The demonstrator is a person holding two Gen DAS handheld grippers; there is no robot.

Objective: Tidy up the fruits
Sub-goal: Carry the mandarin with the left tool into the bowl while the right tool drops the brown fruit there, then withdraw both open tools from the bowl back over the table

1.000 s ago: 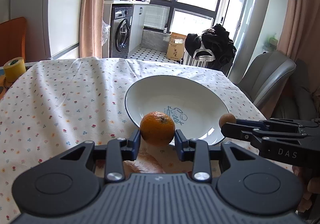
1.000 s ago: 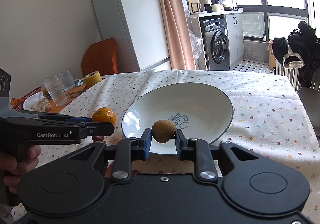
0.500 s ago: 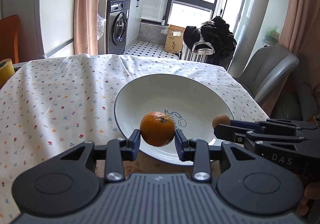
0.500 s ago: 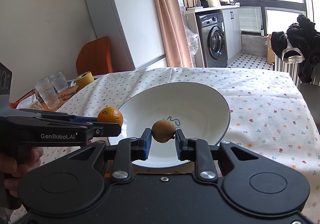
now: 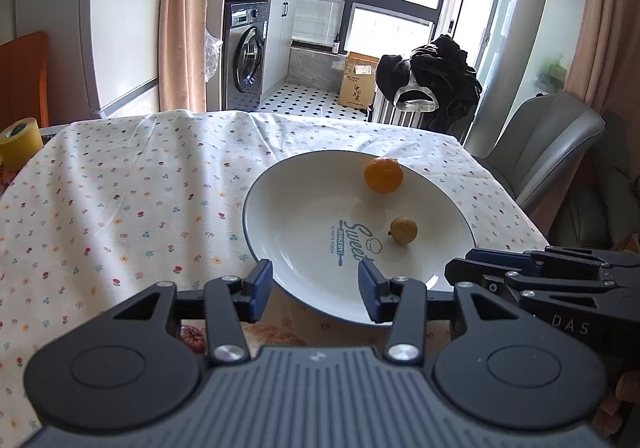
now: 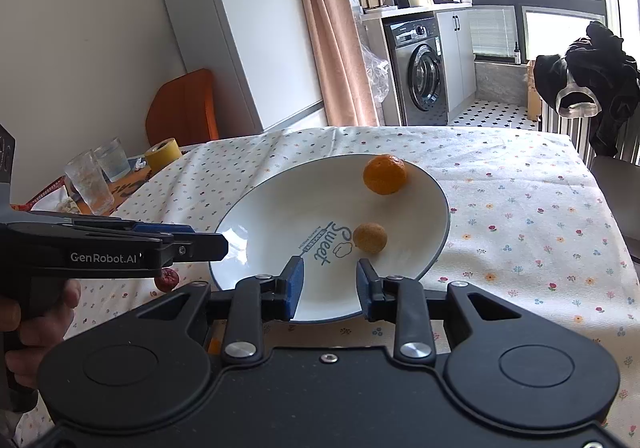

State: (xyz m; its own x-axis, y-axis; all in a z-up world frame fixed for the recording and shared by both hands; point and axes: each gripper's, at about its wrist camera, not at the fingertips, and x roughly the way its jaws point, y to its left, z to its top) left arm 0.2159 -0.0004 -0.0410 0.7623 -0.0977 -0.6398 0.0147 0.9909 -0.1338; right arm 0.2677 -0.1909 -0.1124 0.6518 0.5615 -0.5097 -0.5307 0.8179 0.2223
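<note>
Lying in plate (image 5: 256, 208): orange (image 5: 383, 175), longan-like fruit (image 5: 403, 230) | beyond both tongs (image 5: 316, 284) (image 6: 329, 282), spread, empty

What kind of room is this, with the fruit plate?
Most likely a home dining area beside a kitchen or laundry nook: a table with a flowered tablecloth, a washing machine under a counter, and a white fridge against the wall.

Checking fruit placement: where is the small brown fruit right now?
In both wrist views the small brown fruit lies inside the white plate, right of its printed lettering and nearer than the orange.
</note>
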